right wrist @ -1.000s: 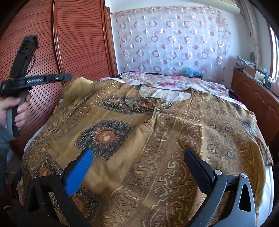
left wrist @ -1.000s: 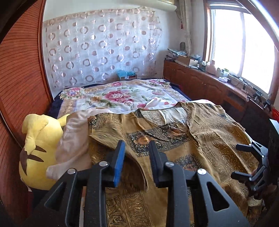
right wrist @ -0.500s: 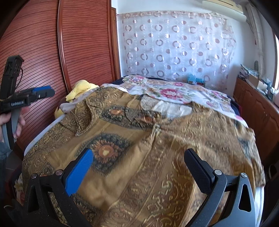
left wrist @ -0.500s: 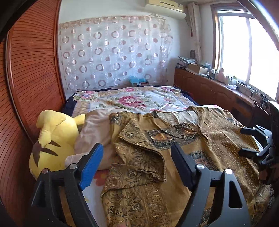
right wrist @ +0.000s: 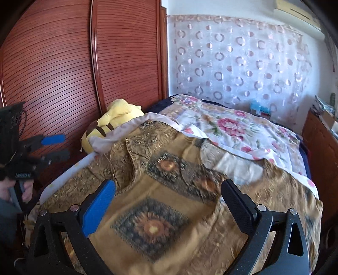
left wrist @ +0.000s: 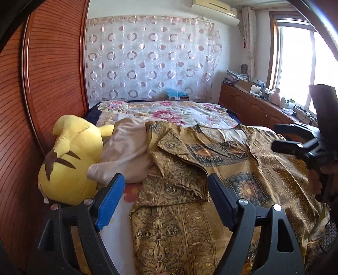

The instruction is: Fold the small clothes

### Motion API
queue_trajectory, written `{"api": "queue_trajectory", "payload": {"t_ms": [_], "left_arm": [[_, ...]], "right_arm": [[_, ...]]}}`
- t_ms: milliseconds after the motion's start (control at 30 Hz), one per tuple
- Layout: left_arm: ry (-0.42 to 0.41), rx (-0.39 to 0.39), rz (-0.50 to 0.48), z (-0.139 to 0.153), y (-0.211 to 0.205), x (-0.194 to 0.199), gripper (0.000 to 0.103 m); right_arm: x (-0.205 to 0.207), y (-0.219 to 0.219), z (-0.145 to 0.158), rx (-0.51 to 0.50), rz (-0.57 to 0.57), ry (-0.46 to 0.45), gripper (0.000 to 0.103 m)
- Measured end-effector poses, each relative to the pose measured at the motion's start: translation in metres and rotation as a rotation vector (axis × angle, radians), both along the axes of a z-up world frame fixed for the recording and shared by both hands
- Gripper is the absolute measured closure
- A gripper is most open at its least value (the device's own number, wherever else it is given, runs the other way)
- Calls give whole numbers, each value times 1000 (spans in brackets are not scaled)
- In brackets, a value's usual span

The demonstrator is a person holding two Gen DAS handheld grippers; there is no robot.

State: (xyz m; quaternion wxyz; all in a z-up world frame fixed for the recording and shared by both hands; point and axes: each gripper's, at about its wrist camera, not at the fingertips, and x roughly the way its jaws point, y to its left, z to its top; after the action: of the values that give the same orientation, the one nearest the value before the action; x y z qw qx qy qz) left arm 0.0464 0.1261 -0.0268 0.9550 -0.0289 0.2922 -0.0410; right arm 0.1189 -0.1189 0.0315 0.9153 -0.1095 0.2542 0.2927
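— Starting at the left: how tight is it along that side?

— The slatted wooden wardrobe (left wrist: pixel 52 88) stands right against the bed (left wrist: pixel 118 228). A yellow plush toy (left wrist: pixel 71 160) is wedged between them, touching a beige cushion (left wrist: pixel 126 148). Just right of that, a bare strip of sheet runs beside the garment's left edge.

— And the garment?

— The gold patterned top (left wrist: pixel 190 222) lies spread over the near half of the bed, its left sleeve (left wrist: pixel 179 175) folded inward on the body. Beyond the neckline lies the floral bedspread (left wrist: pixel 169 112), open all the way to the dotted curtain (left wrist: pixel 147 59).

— The tongs?

— The left gripper (left wrist: pixel 163 201) has its jaws spread wide with nothing between them; they hang above the folded sleeve and the sheet strip. The right gripper (right wrist: pixel 168 202) is spread just as wide, gripping nothing, above the chest of the top.

— The right side?

— The top's right edge drapes to the bed's far side, near a low wooden cabinet (left wrist: pixel 253 107) under the window (left wrist: pixel 306 63).

— Does either view add anything?

— The left wrist view alone shows the window and the air conditioner (left wrist: pixel 215 9). The right wrist view shows a hand (right wrist: pixel 23 188) holding the left gripper out past the bed's left edge, in front of the wardrobe, and it is blurred low on the right.
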Motion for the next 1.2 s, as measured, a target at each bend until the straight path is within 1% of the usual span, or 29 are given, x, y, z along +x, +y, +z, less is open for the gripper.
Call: {"api": "queue_trajectory", "payload": {"t_ms": [67,133,233,300,367,433,467,567,700,767,833,967,1067,1100,1133,1200], "left_arm": [[-3,-15,-8,-3,1,-3,22],[1,-13,-6,-6,3,-7,22],[4,-11,-2,-9,6,-11,22],[9,-9,4,-10,10,-14,22],[14,-6,17,-12,14,-16,22],[18,-9,25,-14,18,-17,22],[19,-10,27,-14,19,-17,22],[24,-9,35,-17,22,-18,22],[31,-10,36,-20,23,-18,22],[37,-7,38,-22,24,-17,22],[38,-8,40,-23,24,-17,22],[45,-8,41,-25,24,-14,22],[43,-12,34,-25,21,-7,22],[44,-14,32,-26,21,-3,22],[49,-16,34,-26,21,1,22],[58,-19,32,-27,20,13,22]], "right_arm": [[14,13,0,-12,11,16,5],[27,28,-3,-36,1,33,6],[46,51,-10,-38,10,96,10],[59,70,-16,-48,32,119,16],[72,89,-24,-72,52,133,26],[85,109,-33,-92,74,149,33],[91,119,-37,-104,84,154,39],[107,142,-49,-147,97,149,48],[126,162,-64,-197,96,165,59],[135,167,-70,-215,89,165,68],[140,166,-66,-231,53,128,72],[155,149,-55,-205,-33,107,72],[161,131,-48,-173,-68,115,72],[161,126,-45,-162,-73,117,69],[160,120,-42,-146,-74,118,63],[155,108,-35,-108,-74,112,60]]}}
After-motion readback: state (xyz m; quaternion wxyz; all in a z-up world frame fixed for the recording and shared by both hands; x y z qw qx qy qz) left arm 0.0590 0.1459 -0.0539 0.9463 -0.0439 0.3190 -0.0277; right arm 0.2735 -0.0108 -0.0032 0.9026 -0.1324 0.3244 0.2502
